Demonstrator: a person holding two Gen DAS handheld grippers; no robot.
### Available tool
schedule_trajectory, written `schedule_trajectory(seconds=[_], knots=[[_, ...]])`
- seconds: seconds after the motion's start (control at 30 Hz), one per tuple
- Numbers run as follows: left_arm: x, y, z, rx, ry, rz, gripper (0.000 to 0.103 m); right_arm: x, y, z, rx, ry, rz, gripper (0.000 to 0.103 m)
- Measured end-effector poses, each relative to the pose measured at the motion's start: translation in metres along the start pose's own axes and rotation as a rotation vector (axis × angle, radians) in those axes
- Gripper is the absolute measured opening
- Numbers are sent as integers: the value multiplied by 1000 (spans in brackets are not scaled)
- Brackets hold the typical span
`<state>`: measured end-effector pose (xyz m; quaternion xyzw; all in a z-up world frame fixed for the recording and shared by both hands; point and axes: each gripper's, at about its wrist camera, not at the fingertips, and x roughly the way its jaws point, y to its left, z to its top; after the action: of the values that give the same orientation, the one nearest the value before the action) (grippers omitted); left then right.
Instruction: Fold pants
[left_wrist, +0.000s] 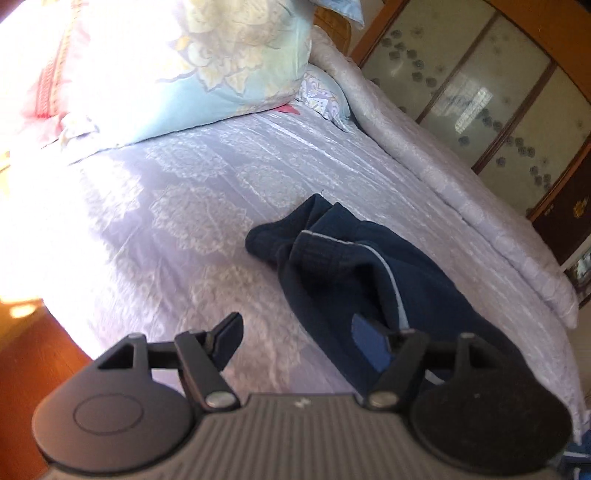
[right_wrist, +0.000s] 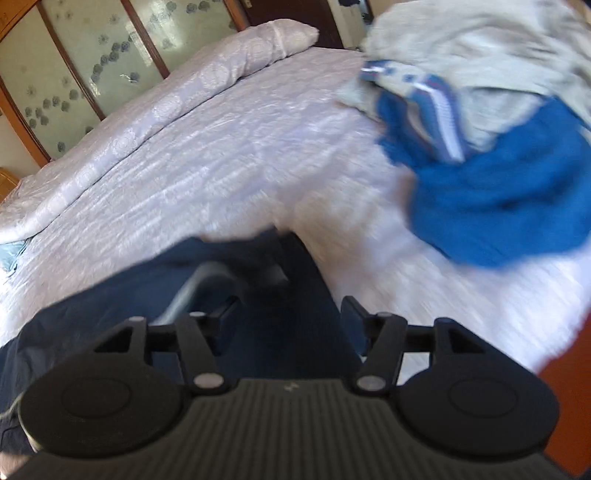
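Left wrist view: pants (left_wrist: 362, 273) are lying long axis near-to-far, right of the released left gripper (left_wrist: 306, 332); right gripper (right_wrist: 290, 314), jaws apart, is hovering directly over them.

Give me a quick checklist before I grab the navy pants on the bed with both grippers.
1. Left gripper open: ok.
2. Right gripper open: ok.
3. Navy pants lying flat: not ok, bunched.
4. Right gripper over the pants: ok, navy cloth lies between its fingers.
5. Left gripper around cloth: cannot tell, one finger overlaps the pants.
6. Blue and beige clothes pile apart from the pants: ok.
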<state>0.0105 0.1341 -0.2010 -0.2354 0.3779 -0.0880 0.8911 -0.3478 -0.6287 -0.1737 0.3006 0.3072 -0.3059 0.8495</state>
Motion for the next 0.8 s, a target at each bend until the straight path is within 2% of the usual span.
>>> schedule_trajectory(seconds=[0.1,0.17,0.23,0.3,0.33,0.4,0.53,0.63,0.7,0.8], knots=[[-21,-10,-8,-58,38,-41,71,-44,-4,-15,43,-10,106,62],[-25,-21,-8,-89,30,-76,80,-66,1,-22,107,-19,181,63],[-22,-32,-3,-131,-7,-102,86,-77,10,-29,143,-23,270,63],[-10,-39,7,-174,-23,-117,91,-76,20,-30,161,-42,294,63],[-3,-43,10,-197,-23,-98,92,-72,23,-29,183,-49,305,63],[14,-45,18,-229,-1,-72,92,-60,17,-25,261,-51,311,63],[38,-46,21,-271,16,-49,95,-35,-3,-23,418,-43,258,63],[56,-46,20,-322,64,-30,96,-15,-9,-17,506,-25,243,63],[66,-52,13,-348,109,-72,95,-2,-7,-13,509,-12,240,63],[70,-84,-4,-310,142,-135,95,15,0,-8,494,1,231,63]])
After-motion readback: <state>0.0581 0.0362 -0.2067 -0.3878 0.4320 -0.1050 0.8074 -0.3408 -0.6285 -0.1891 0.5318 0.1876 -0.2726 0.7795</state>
